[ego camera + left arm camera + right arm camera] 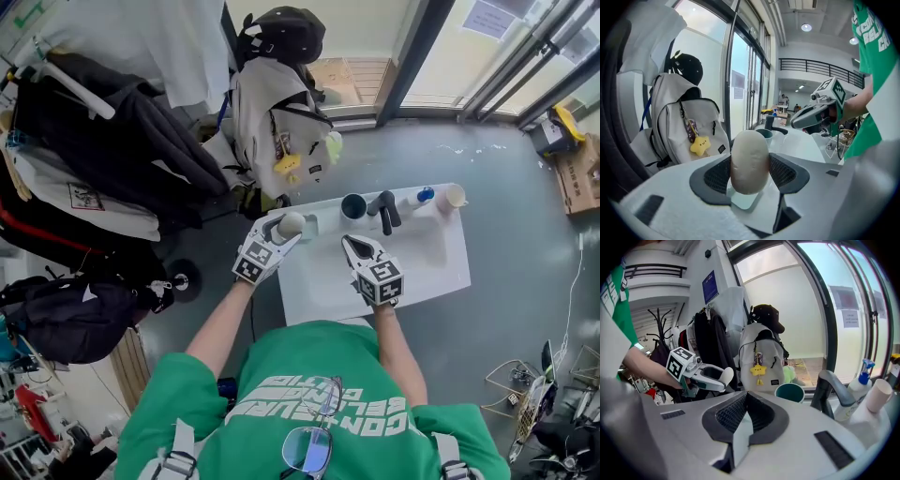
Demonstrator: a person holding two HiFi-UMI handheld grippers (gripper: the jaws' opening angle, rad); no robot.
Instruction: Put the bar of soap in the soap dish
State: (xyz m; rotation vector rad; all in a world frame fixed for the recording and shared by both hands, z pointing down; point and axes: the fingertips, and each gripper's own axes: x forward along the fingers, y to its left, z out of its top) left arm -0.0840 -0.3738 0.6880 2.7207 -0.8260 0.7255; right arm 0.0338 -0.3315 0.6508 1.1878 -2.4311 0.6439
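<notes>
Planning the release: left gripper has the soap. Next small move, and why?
Probably lower the left gripper a little. Its jaws clamp the soap upright, and the dish shows right beneath it, so the soap is not yet in it.

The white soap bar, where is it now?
The white oval soap bar is at the head view's left, pinched by the left gripper over the left end of the white table, near the dark teal cup.

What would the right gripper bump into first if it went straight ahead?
Probably the teal cup, which stands just ahead of the shut right gripper. Depth is hard to judge, so it could slide past.
</notes>
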